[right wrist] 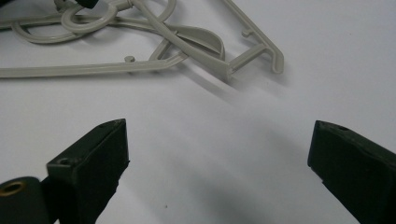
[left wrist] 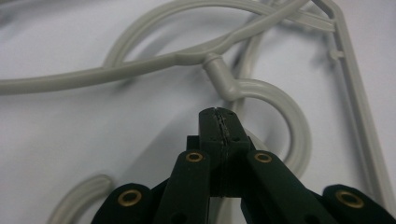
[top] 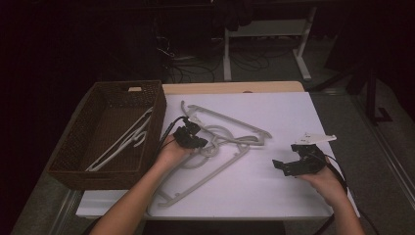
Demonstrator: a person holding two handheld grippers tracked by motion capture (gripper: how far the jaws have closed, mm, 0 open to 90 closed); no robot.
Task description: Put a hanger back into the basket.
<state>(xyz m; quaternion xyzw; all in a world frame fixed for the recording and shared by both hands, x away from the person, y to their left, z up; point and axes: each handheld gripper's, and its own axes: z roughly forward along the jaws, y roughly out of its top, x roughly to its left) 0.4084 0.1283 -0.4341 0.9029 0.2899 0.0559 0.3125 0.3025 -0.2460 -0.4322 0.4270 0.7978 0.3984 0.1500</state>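
Two grey plastic hangers lie tangled on the white table, one (top: pixel 230 122) farther back and one (top: pixel 205 176) slanting toward the front edge. My left gripper (top: pixel 198 143) rests low over their crossed hooks. In the left gripper view its jaws (left wrist: pixel 219 114) are pressed together, with nothing visible between the pads. A hanger's hook (left wrist: pixel 289 116) curves just behind and beside the tips. My right gripper (top: pixel 281 166) hovers at the right of the table, apart from the hangers (right wrist: pixel 187 39). Its jaws (right wrist: pixel 219 127) stand wide open over bare table.
A brown wicker basket (top: pixel 159 117) stands at the table's left edge, with white hangers (top: pixel 125 142) inside. Beyond the table are desk legs (top: pixel 227 54) and cables on a dark floor.
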